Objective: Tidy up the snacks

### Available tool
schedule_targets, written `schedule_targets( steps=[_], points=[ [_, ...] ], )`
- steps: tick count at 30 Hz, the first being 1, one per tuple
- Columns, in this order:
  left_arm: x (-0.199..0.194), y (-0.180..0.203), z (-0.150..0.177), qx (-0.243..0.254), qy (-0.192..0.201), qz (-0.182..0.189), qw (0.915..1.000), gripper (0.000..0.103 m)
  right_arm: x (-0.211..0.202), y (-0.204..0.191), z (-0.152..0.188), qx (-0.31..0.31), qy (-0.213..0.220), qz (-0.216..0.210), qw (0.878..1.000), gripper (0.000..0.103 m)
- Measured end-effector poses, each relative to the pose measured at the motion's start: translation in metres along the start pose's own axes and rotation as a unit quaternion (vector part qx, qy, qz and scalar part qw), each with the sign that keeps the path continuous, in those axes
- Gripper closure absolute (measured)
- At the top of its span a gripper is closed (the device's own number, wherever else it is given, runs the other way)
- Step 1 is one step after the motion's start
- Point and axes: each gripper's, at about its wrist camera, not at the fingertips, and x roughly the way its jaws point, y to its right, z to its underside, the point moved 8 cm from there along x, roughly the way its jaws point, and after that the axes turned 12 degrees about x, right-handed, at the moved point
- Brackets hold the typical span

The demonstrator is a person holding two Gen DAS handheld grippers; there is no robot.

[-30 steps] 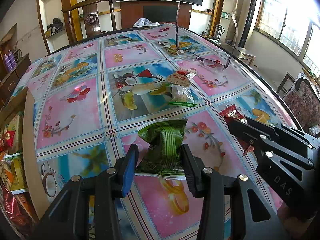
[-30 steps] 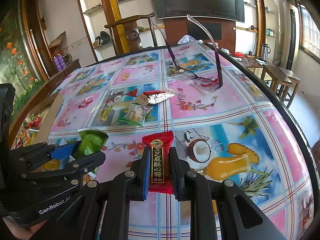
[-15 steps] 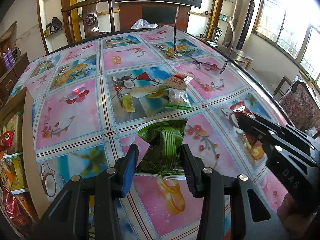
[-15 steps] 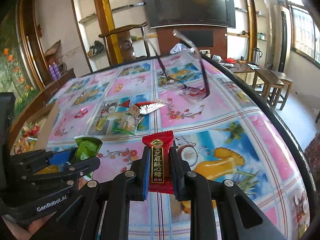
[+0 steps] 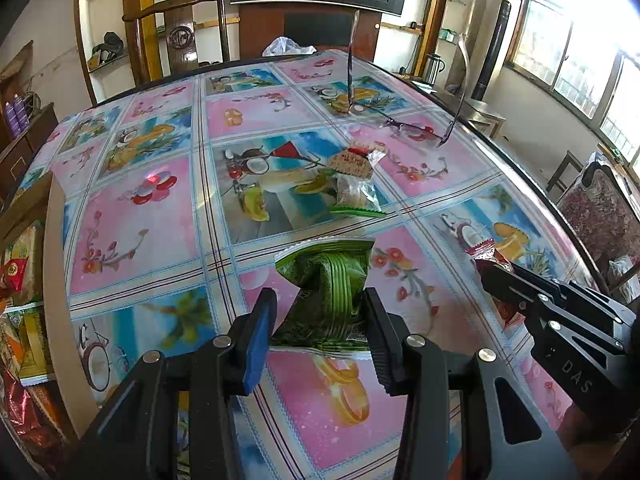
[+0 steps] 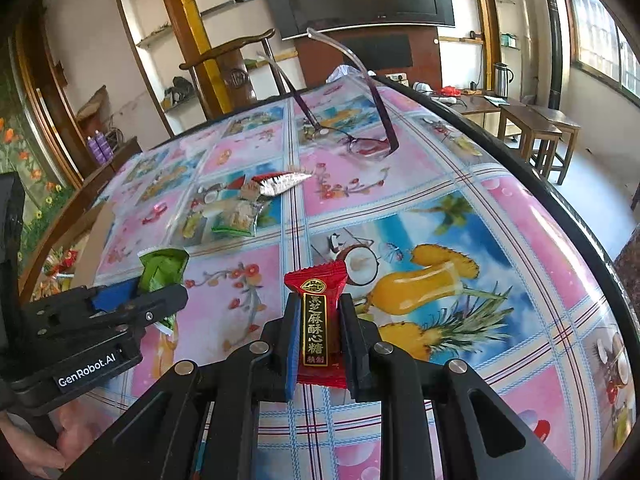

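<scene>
Both grippers are carrying snacks above the counter [image 5: 136, 216]: left gripper [image 5: 320, 320] clamping a green packet [image 5: 328, 292], right gripper [image 6: 318, 332] clamping a red candy [image 6: 316, 320]. Next, I reckon, comes dropping them in the box [image 5: 24, 280], frame's left edge.

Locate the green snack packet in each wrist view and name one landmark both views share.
Left wrist: green snack packet sits bottom centre, gripped by the left tool.
Right wrist: packet at left, mid-height.
Shared landmark: the eyeglasses resting on the table's far side.
</scene>
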Motion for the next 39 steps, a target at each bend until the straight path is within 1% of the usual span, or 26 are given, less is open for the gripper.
schedule_targets(
  steps=[3, 25, 35, 39],
  points=[
    [0.0037, 0.0002, 0.0023, -0.001, -0.007, 0.001, 1.0000, 0.061, 0.0005, -0.0016, 0.0004, -0.006, 0.003, 0.005, 1.000, 0.084],
    [0.0051, 0.0003, 0.0026, -0.001, -0.008, 0.001, 1.0000, 0.061, -0.0016, -0.0043, -0.0003, -0.014, 0.010, 0.009, 1.000, 0.084],
    [0.0086, 0.0021, 0.0026, 0.016, -0.009, -0.012, 0.9998, 0.061, -0.0018, -0.0073, -0.0008, -0.012, 0.007, -0.007, 1.000, 0.084],
    [0.0105, -0.0013, 0.0024, 0.020, -0.007, -0.025, 0.9995, 0.061, -0.0015, -0.0067, -0.0012, -0.008, 0.007, -0.012, 1.000, 0.084]
  ],
)
